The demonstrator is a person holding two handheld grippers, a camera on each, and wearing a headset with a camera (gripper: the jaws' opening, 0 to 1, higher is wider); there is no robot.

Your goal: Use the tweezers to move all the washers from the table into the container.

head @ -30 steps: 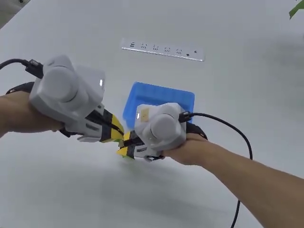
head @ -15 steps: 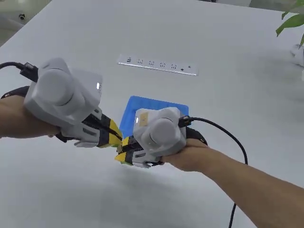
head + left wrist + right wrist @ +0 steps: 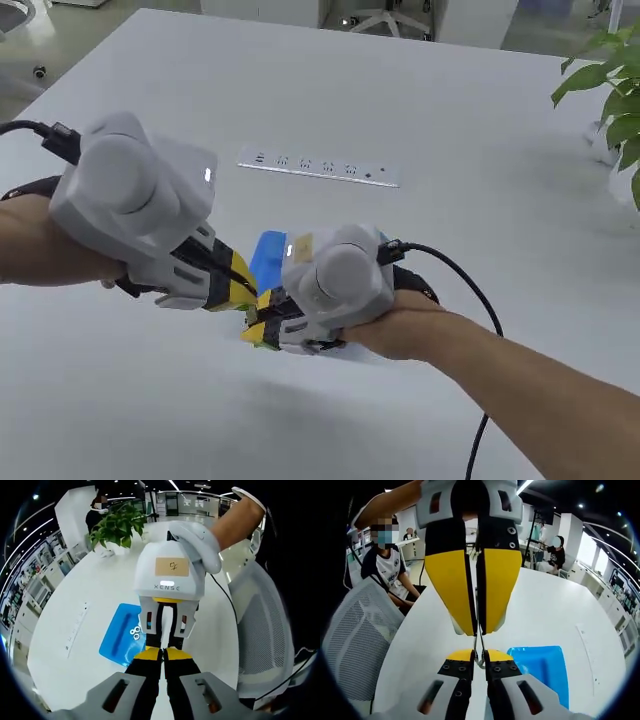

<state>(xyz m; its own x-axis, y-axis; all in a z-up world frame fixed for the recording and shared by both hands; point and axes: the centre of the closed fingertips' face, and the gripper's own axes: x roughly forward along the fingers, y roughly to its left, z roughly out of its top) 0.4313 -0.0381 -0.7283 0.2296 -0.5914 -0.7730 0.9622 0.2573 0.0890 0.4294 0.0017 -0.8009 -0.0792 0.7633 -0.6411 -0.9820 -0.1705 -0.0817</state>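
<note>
My two grippers meet tip to tip above the white table. In the head view the left gripper (image 3: pixel 250 292) comes in from the left and the right gripper (image 3: pixel 258 325) from the right. A thin pair of metal tweezers (image 3: pixel 478 645) runs between the left gripper's yellow pads (image 3: pixel 447 580) and down into the right gripper (image 3: pixel 479 656). Both sets of jaws are pressed together on it. The blue container (image 3: pixel 119 636) lies on the table beyond, with several small washers (image 3: pixel 135 632) inside. In the head view the container (image 3: pixel 267 254) is mostly hidden behind the right gripper.
A white power strip (image 3: pixel 318 167) lies on the table beyond the container. A green plant (image 3: pixel 610 75) stands at the far right edge. A mesh office chair (image 3: pixel 362 640) and seated people are off the table's near side. Cables trail from both grippers.
The head camera has tilted up, bringing the far table edge and plant into view. The grippers stay tip to tip, and the right one now covers more of the blue container.
</note>
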